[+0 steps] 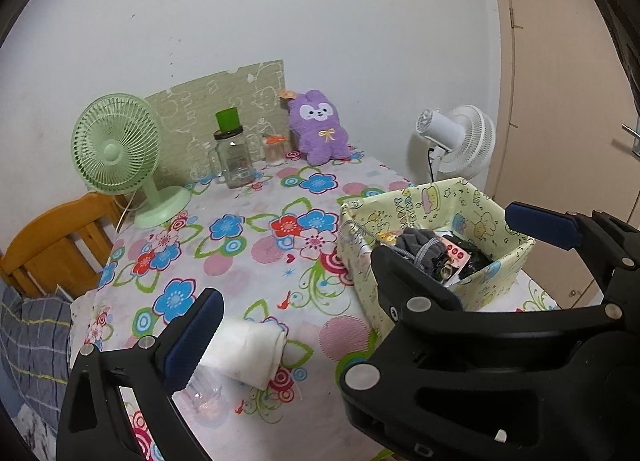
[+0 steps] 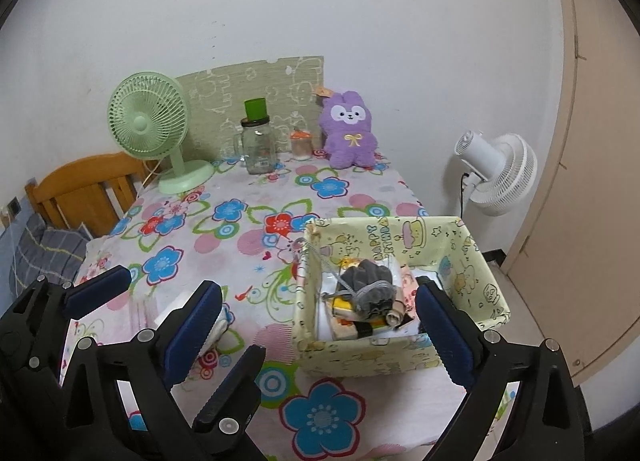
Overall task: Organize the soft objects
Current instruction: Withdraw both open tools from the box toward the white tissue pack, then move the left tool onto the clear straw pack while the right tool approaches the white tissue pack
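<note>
A folded white cloth lies on the flowered tablecloth near the front left, partly hidden behind gripper fingers in the right wrist view. A pale yellow patterned box stands at the right, holding a grey rolled sock and other small items. A purple plush bunny sits at the back against the wall. My left gripper is open and empty above the cloth. My right gripper is open and empty, its right finger over the box's front.
A green desk fan stands at the back left. A glass jar with a green cup on it and a small orange-lidded jar stand at the back. A white fan stands right of the table. A wooden chair stands left.
</note>
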The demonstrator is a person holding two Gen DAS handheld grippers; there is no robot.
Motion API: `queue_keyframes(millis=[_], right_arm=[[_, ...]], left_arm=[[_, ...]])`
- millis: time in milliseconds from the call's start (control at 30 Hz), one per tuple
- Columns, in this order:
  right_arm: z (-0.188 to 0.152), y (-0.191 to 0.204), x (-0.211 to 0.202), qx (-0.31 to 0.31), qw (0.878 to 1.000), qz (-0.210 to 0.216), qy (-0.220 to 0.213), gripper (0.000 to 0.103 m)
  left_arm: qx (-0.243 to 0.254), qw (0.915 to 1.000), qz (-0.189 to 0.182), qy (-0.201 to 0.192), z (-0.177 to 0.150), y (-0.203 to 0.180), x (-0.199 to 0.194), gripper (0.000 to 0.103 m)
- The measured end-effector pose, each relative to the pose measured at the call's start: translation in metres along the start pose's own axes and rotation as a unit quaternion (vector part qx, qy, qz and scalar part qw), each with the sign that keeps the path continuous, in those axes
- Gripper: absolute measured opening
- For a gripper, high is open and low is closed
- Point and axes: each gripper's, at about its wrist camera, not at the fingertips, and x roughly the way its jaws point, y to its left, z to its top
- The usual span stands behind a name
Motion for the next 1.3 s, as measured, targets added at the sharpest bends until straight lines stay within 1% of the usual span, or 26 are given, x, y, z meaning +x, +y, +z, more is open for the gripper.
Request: queue_keyframes(millis=[367, 567, 733, 900, 967, 1100, 1300], right_arm=[[-0.006, 0.024, 0.007, -0.012, 1.0, 0.015, 0.006, 0.099], [-0.009, 0.036, 0.014, -0.014, 0.999, 0.031, 0.011, 0.099], [-0.013, 0.049, 0.024, -0.016, 0.999, 0.039, 0.019, 0.099], [-0.017, 0.062, 0.034, -0.023, 0.998, 0.049, 0.028, 0.099], [-0.019, 0.067, 0.038, -0.022, 0.998, 0.052, 0.031, 0.099], [-0.024, 0.076, 0.044, -0.029, 0.998, 0.052, 0.02, 0.099], [-0.027, 0.091, 0.057, -0.047, 0.997, 0.06, 0.026, 0.099]], left_arm=[[-0.011, 0.9999, 0.005, 0.008, -0.014, 0.021, 0.002, 0.102], [-0.014, 0.9997, 0.019, -0.002, -0.021, 0.034, 0.002, 0.102], [-0.026, 0.9994, 0.022, 0.009, -0.028, 0.048, 0.009, 0.102], [-0.042, 0.9983, 0.035, 0.019, -0.036, 0.061, 0.015, 0.102], [-0.05, 0.9975, 0.045, 0.022, -0.039, 0.067, 0.018, 0.102], [-0.059, 0.9962, 0.053, 0.037, -0.047, 0.079, 0.025, 0.101], [-0.068, 0.9946, 0.06, 0.05, -0.056, 0.094, 0.033, 0.101]])
